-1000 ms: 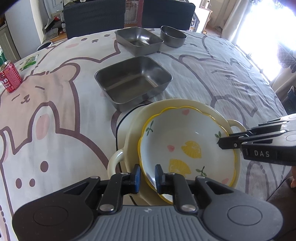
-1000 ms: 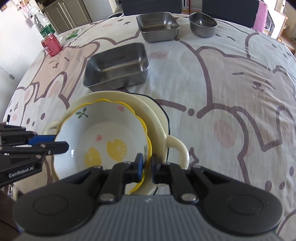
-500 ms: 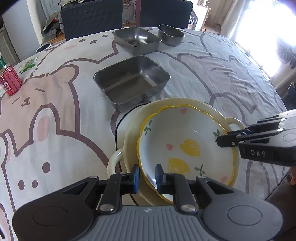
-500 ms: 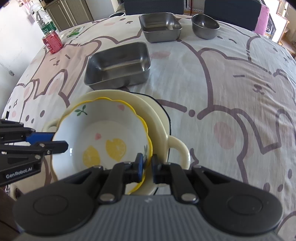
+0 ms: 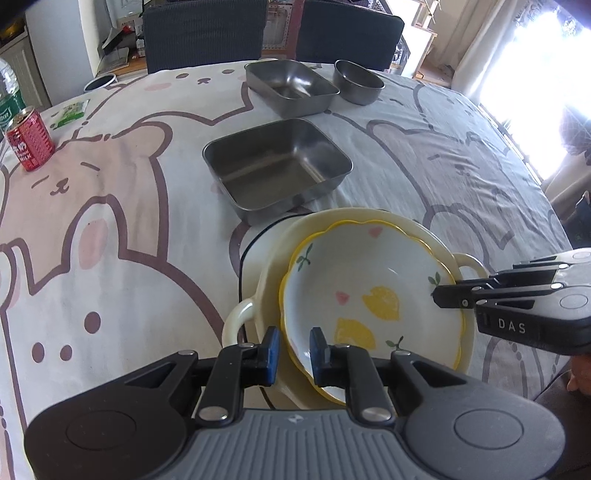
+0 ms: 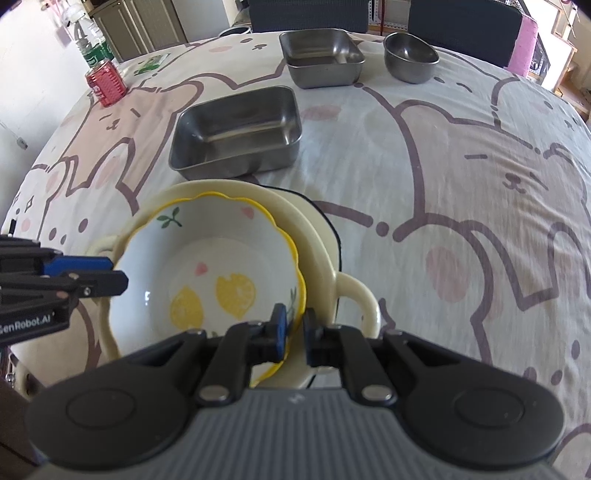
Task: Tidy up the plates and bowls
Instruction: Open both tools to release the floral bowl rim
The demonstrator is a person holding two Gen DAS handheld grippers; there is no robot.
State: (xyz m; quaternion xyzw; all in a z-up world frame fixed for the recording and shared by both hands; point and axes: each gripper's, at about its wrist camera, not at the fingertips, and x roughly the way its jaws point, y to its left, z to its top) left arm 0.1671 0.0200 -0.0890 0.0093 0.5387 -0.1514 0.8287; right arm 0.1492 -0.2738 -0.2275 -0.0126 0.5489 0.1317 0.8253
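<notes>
Bright daylight floods from the blown-out window (image 5: 546,66), perhaps sunlit; fisheye bends the edges, focus sharp.

- You're in a home dining room: a tabletop (image 5: 110,221) under a cartoon-bear cloth, with two dark chairs (image 5: 203,33) at its far side.
- Curtains (image 5: 491,55) hang by a bright window; a cabinet (image 6: 140,22) stands behind the drink can (image 6: 107,83).

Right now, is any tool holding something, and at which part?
Both hold the lemon-print bowl by its scalloped yellow rim: the left tool at the near-left edge, the right tool at the opposite edge. It sits in the cream two-handled dish.
</notes>
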